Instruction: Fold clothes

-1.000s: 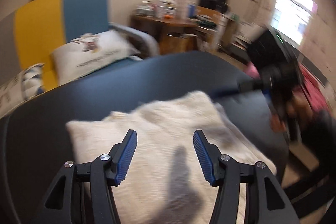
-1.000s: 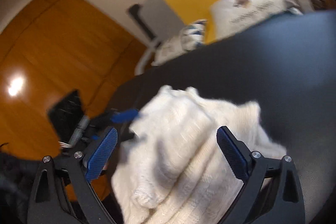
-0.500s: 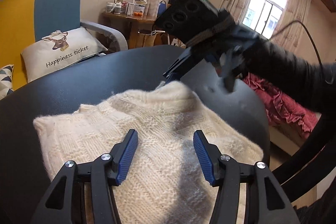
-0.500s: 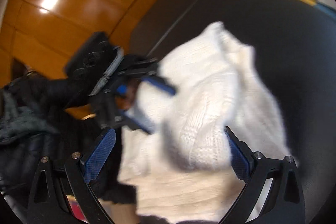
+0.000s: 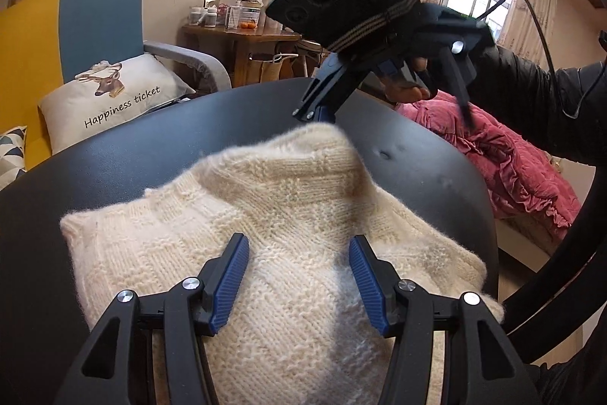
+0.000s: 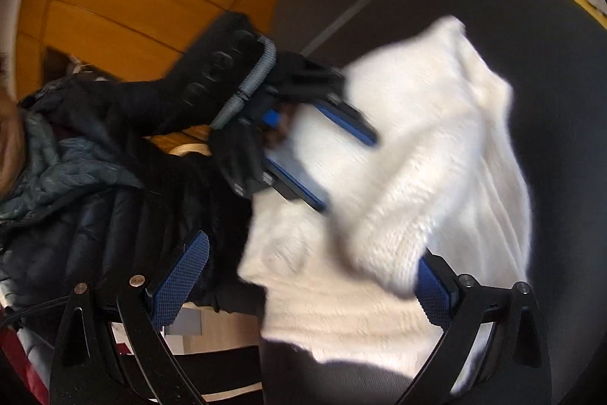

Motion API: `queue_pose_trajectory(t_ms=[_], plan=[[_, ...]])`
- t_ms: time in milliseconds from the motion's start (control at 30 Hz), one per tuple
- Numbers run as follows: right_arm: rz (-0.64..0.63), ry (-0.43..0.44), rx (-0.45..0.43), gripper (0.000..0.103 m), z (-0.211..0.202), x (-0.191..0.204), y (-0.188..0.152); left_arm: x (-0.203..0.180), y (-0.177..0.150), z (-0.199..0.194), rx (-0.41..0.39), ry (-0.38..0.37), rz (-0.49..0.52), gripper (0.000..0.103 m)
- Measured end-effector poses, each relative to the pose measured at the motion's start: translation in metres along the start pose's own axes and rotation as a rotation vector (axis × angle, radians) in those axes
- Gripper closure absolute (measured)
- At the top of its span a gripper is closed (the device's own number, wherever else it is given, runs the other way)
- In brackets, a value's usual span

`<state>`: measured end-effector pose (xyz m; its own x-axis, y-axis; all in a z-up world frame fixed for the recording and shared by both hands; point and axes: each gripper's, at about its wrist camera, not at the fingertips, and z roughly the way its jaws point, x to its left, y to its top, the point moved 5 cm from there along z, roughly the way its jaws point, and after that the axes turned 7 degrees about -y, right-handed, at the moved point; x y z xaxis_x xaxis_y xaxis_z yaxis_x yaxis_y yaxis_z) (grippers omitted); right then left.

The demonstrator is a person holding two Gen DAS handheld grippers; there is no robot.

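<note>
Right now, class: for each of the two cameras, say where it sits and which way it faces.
Left wrist: on the left gripper, facing across the cream sweater toward the windows; the right gripper and sleeve show.
Right wrist: on the right gripper, tilted down at the floor; jacket shows.
Shared: sweater, black table, each other's gripper.

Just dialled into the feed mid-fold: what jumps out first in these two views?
A fluffy cream knitted sweater lies bunched on the round black table, filling the centre. The left gripper hangs open just over its near part. The right gripper reaches in from the far right, its fingers at the sweater's raised far edge; a white deer-print cushion sits on the chair behind.
</note>
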<state>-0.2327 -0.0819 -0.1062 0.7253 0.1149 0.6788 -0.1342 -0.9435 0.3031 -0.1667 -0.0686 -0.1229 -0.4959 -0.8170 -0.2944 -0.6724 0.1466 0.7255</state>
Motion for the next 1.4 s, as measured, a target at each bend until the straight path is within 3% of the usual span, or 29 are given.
queue_pose_trajectory(t_ms=[100,167,267,433,600,667,733,800,867,967,1067,1167,1267,1300,1400], plan=[[0.063,-0.013,0.098,0.003,0.016,-0.016,-0.012,-0.002,0.0,0.005,0.025,0.001,0.013,0.047],[0.1,0.014,0.099,0.003,0.014,-0.018,-0.019,-0.006,0.001,0.01,0.04,0.022,0.037,0.047],[0.14,-0.052,0.073,0.003,0.004,-0.021,-0.022,-0.009,0.004,0.015,0.05,0.046,0.036,0.047],[0.18,-0.28,-0.096,0.003,-0.032,-0.006,-0.024,-0.003,0.015,-0.008,-0.025,0.084,-0.052,0.047],[0.113,-0.312,-0.329,0.003,-0.034,0.048,-0.015,0.041,0.018,-0.031,-0.13,0.126,-0.267,0.047],[0.133,-0.323,-0.362,0.003,-0.011,0.049,-0.01,0.065,0.01,-0.028,-0.08,0.175,-0.358,0.047],[0.206,-0.356,-0.32,0.003,0.014,0.027,-0.018,0.079,0.0,-0.018,-0.02,0.203,-0.399,0.047],[0.283,-0.398,-0.291,0.003,0.036,0.002,-0.027,0.076,0.005,-0.02,-0.015,0.206,-0.37,0.047],[0.284,-0.404,-0.337,0.002,0.027,0.008,-0.025,0.074,0.015,-0.031,-0.037,0.2,-0.333,0.047],[0.32,-0.501,-0.383,0.002,0.007,0.018,-0.016,0.084,0.031,-0.053,-0.103,0.169,-0.317,0.047],[0.247,-0.549,-0.448,0.002,-0.001,0.046,0.004,0.102,0.041,-0.055,-0.113,0.14,-0.321,0.047],[0.214,-0.577,-0.479,0.002,0.01,0.051,0.022,0.132,0.033,-0.023,0.005,0.142,-0.403,0.047],[0.284,-0.583,-0.407,0.002,0.045,0.02,0.027,0.16,0.016,0.009,0.115,0.181,-0.483,0.048],[0.301,-0.594,-0.387,0.002,0.052,0.006,0.02,0.16,0.014,0.012,0.115,0.187,-0.469,0.047],[0.278,-0.628,-0.434,0.002,0.063,-0.004,0.011,0.154,0.016,0.011,0.095,0.201,-0.421,0.047]])
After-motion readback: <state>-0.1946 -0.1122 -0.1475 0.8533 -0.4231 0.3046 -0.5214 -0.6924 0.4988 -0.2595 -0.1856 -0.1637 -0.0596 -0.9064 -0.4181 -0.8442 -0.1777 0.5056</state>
